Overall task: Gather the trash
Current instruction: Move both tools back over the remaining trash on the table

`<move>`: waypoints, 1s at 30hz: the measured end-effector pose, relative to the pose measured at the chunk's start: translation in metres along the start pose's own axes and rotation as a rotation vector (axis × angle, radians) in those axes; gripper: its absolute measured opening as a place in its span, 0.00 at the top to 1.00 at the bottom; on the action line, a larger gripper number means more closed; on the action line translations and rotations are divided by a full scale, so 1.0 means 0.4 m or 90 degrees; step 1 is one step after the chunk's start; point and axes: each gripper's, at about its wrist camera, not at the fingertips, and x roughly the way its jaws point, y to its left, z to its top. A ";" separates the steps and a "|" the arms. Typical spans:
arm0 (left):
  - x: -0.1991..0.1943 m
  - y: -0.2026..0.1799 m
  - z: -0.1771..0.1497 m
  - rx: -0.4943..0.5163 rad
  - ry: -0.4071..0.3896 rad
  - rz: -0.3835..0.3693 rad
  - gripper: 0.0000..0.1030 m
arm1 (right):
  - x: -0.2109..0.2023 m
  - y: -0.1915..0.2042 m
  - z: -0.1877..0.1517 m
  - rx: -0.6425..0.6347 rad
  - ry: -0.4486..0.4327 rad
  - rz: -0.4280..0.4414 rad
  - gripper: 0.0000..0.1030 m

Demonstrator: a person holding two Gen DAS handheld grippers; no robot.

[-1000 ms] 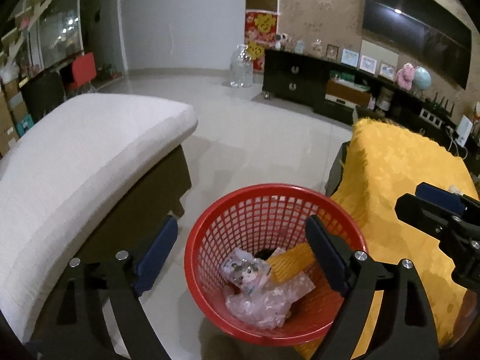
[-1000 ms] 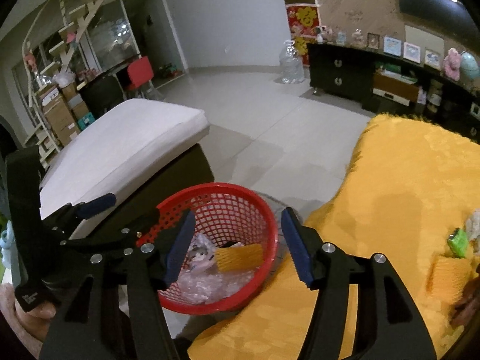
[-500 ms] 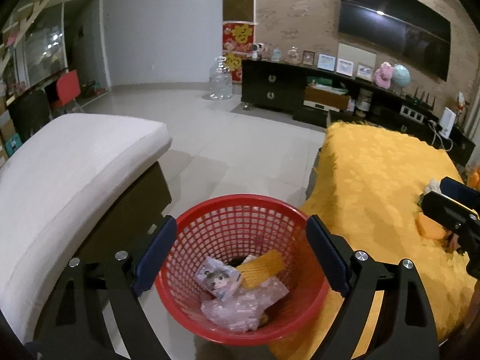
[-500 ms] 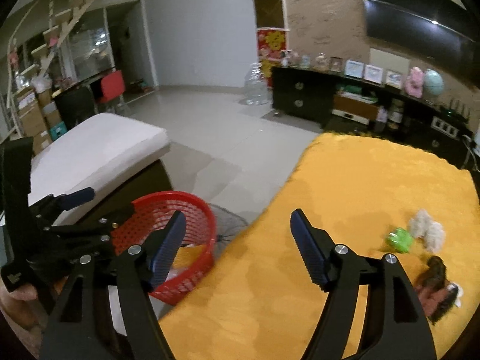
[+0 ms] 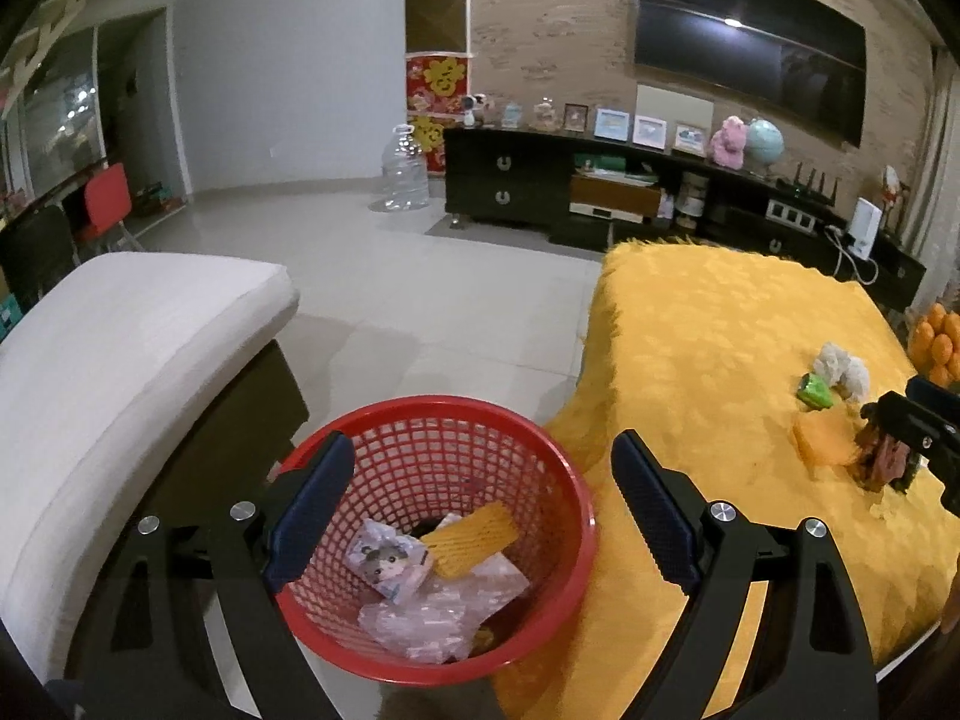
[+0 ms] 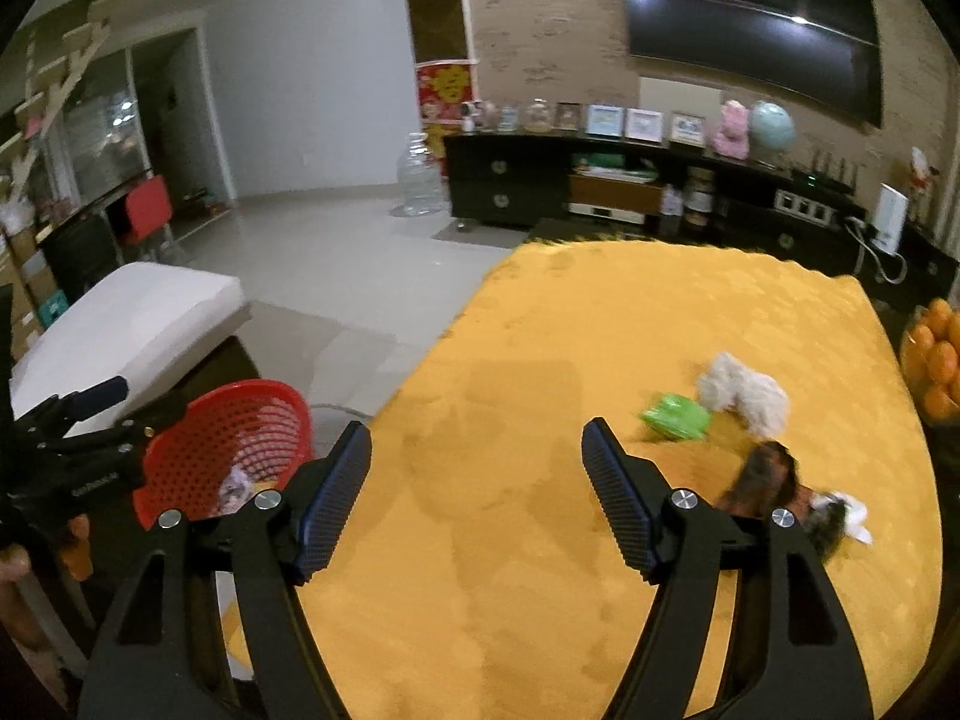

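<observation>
A red mesh basket sits low beside the table and holds a yellow foam net, a cartoon packet and clear plastic wrap. My left gripper hovers open over the basket, its fingers apart from the trash. My right gripper is open above the yellow tablecloth with nothing between its fingers. To its right on the cloth lie a green wrapper, a white crumpled tissue and a brown scrap. Another yellow foam net lies by them.
A white cushioned bench stands left of the basket. A bowl of oranges sits at the table's right edge. A dark TV cabinet lines the far wall, with pale tiled floor between it and the table.
My right gripper has swung right, from over the basket to over the tablecloth, and its jaws stand a little wider. The left view has turned right, so the basket sits further left.
</observation>
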 end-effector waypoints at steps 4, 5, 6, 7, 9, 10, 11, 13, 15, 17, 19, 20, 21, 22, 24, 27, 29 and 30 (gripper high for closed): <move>0.001 -0.029 -0.002 0.013 -0.001 -0.014 0.18 | -0.024 -0.062 -0.021 0.025 -0.002 -0.036 0.32; 0.001 -0.039 -0.002 0.016 -0.001 -0.018 0.18 | -0.027 -0.073 -0.025 0.029 -0.002 -0.045 0.32; 0.001 -0.044 -0.004 0.018 -0.001 -0.021 0.18 | -0.035 -0.096 -0.032 0.037 -0.003 -0.062 0.32; 0.001 -0.054 -0.004 0.022 -0.001 -0.024 0.18 | -0.042 -0.112 -0.039 0.043 -0.002 -0.074 0.32; 0.002 -0.078 -0.005 0.032 0.000 -0.034 0.18 | -0.057 -0.140 -0.060 0.056 -0.001 -0.094 0.32; 0.002 -0.087 -0.004 0.036 0.001 -0.037 0.18 | -0.060 -0.158 -0.067 0.065 0.001 -0.103 0.32; 0.002 -0.103 -0.005 0.043 0.001 -0.044 0.18 | -0.064 -0.174 -0.074 0.073 0.002 -0.111 0.32; 0.002 -0.124 -0.007 0.051 0.001 -0.051 0.18 | -0.075 -0.216 -0.089 0.094 0.005 -0.129 0.32; 0.001 -0.151 -0.009 0.061 0.001 -0.060 0.18 | -0.081 -0.246 -0.098 0.107 0.007 -0.145 0.32; 0.002 -0.175 -0.011 0.070 0.001 -0.069 0.18 | -0.086 -0.269 -0.107 0.118 0.008 -0.159 0.32; 0.006 -0.195 -0.014 0.078 0.004 -0.077 0.18 | -0.088 -0.296 -0.115 0.135 0.014 -0.168 0.32; 0.009 -0.208 -0.015 0.082 0.006 -0.082 0.18 | -0.090 -0.306 -0.120 0.142 0.016 -0.171 0.32; 0.011 -0.218 -0.017 0.086 0.008 -0.087 0.18 | -0.091 -0.319 -0.125 0.149 0.018 -0.175 0.32; 0.013 -0.226 -0.019 0.088 0.010 -0.089 0.18 | -0.092 -0.330 -0.130 0.156 0.020 -0.178 0.32; 0.020 -0.245 -0.024 0.097 0.017 -0.099 0.18 | -0.094 -0.343 -0.136 0.163 0.023 -0.181 0.32; 0.030 -0.272 -0.032 0.107 0.030 -0.110 0.18 | -0.097 -0.360 -0.143 0.178 0.027 -0.185 0.32; 0.037 -0.285 -0.036 0.115 0.038 -0.119 0.18 | -0.101 -0.375 -0.149 0.191 0.028 -0.189 0.32; 0.040 -0.293 -0.037 0.119 0.040 -0.124 0.18 | -0.102 -0.380 -0.148 0.195 0.029 -0.189 0.32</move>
